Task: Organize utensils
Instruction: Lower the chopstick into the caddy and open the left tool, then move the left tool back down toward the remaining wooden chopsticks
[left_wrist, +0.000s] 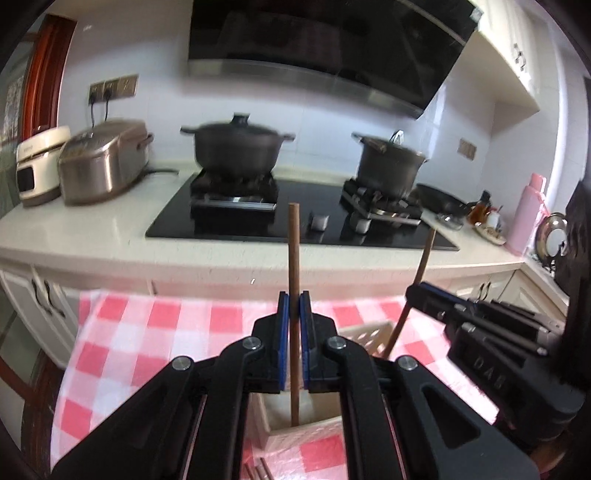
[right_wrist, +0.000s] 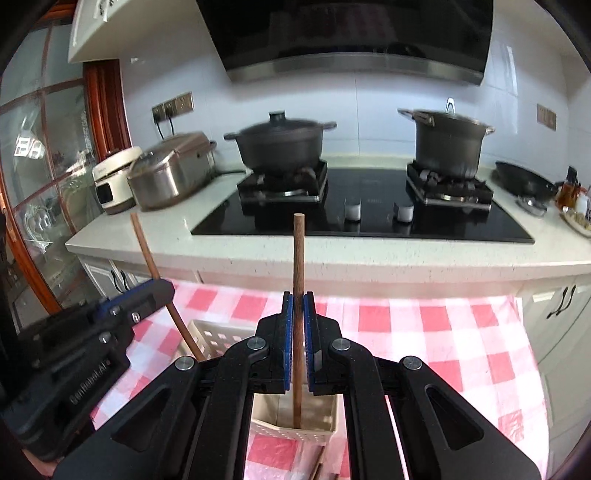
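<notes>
While each gripper, left (left_wrist: 294, 314) and right (right_wrist: 298, 314), pinches one upright chopstick (left_wrist: 294, 258) mid-shaft, tip inside the basket (right_wrist: 295, 424) at 6 o'clock, these look light, stiff, slippery.

I am in a home kitchen: a black gas hob (right_wrist: 364, 201) carries two dark pots (right_wrist: 279, 142), a range hood (right_wrist: 354, 35) hangs above it, and a rice cooker (right_wrist: 171, 171) stands left of it on the counter (right_wrist: 155, 236).
</notes>
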